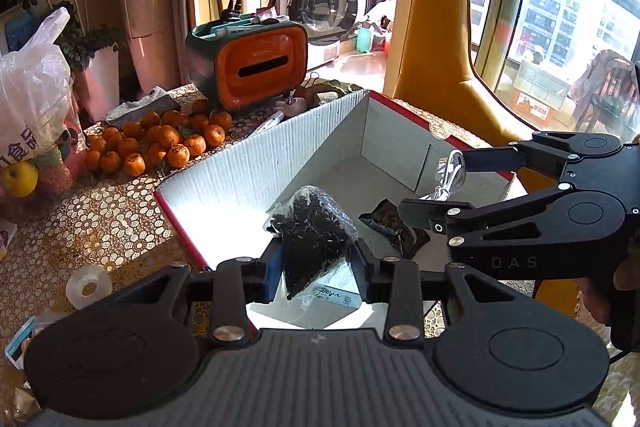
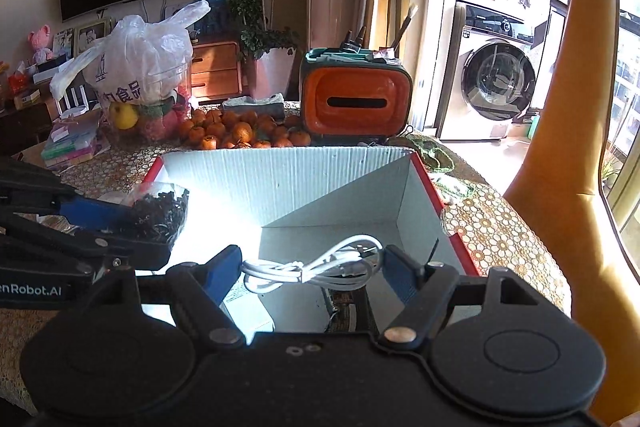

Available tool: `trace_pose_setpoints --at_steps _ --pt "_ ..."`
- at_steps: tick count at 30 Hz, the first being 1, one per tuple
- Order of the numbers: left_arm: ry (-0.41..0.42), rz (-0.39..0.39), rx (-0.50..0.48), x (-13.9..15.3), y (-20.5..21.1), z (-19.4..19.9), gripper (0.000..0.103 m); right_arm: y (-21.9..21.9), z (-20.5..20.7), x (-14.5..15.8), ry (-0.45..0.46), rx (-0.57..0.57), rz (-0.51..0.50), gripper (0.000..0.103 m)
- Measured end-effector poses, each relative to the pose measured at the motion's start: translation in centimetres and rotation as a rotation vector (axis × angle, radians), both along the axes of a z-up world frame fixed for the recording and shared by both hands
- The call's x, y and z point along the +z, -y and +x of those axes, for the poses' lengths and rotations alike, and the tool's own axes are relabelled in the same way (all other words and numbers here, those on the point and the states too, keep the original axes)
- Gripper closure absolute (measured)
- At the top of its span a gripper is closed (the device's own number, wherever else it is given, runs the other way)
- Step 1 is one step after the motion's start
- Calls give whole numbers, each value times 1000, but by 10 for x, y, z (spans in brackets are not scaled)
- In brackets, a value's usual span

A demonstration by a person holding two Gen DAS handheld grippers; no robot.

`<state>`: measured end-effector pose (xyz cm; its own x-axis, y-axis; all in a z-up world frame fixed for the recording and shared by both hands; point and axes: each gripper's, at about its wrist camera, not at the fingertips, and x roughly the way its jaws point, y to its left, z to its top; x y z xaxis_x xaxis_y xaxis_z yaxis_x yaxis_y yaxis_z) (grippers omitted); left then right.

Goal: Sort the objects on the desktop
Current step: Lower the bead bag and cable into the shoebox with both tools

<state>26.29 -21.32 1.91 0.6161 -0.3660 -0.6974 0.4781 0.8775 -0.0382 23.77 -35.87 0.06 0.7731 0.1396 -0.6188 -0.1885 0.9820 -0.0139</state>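
A white corrugated box [image 1: 248,163] with red edges lies open on the table. My left gripper [image 1: 318,269] is shut on a clear bag of small black pieces [image 1: 316,227], held over the box's near side. To the right, my right gripper [image 1: 440,185] hangs over the box's right wall with a coiled white cable [image 1: 450,175] between its fingers. In the right wrist view that cable [image 2: 316,263] spans the wide gap of the right gripper [image 2: 312,271], touching both blue pads. The left gripper [image 2: 132,227] and bag [image 2: 160,211] show at left. A dark packet [image 1: 390,221] lies on the box floor.
A heap of tangerines [image 1: 160,143], an orange and green organiser [image 1: 256,67] and a white plastic bag of fruit [image 1: 32,107] stand behind the box. A tape roll [image 1: 88,285] lies at the near left. A yellow chair back [image 1: 436,27] rises at the right.
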Motion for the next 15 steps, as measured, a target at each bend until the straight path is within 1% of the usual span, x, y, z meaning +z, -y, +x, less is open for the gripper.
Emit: trace_pose_setpoints --at_steps 10,15 --pt "-100 44 -3 -17 13 45 68 14 48 -8 -76 -46 5 27" --pt "-129 70 -4 -28 22 60 68 14 67 -15 -110 -55 4 27"
